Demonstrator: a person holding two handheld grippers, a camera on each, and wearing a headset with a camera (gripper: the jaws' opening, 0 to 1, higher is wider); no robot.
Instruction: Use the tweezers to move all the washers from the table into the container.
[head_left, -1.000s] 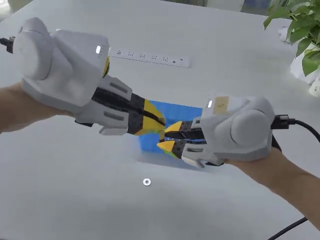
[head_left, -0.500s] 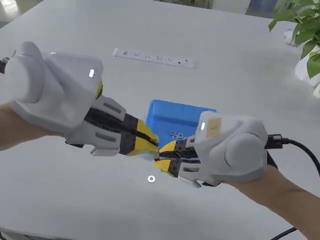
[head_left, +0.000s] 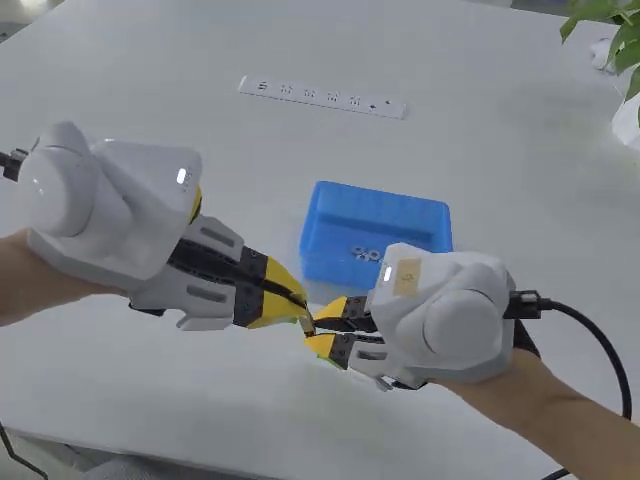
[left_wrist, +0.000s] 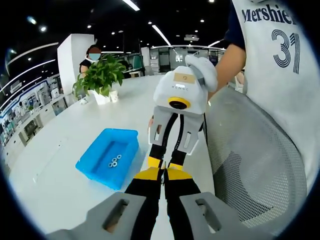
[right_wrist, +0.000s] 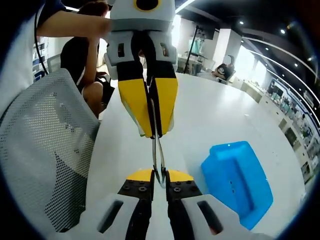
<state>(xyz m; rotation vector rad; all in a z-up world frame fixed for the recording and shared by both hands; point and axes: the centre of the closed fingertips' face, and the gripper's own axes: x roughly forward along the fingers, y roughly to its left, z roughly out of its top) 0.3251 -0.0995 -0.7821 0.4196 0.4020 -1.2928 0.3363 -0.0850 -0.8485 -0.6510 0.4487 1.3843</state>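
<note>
My left gripper (head_left: 300, 315) and right gripper (head_left: 322, 330) meet tip to tip just in front of the blue container (head_left: 380, 195). Thin metal tweezers (right_wrist: 156, 150) run between them. In the right gripper view the left gripper (right_wrist: 154, 132) is shut on the tweezers' arms. The right gripper (right_wrist: 159, 179) is shut on the end where the arms come together. In the left gripper view my own jaws (left_wrist: 162, 175) pinch the tweezers, facing the right gripper (left_wrist: 167, 164). Several washers (head_left: 360, 254) lie inside the container (left_wrist: 100, 172).
A white power strip (head_left: 322, 97) lies at the far side of the table. A potted plant (left_wrist: 100, 75) stands past the container. A mesh chair (left_wrist: 250, 165) and a person's torso are close to the table's near edge.
Both grippers have come down and nearer the table's front edge, still tip to tip. The loose washer seen earlier on the table is now out of sight under them.
</note>
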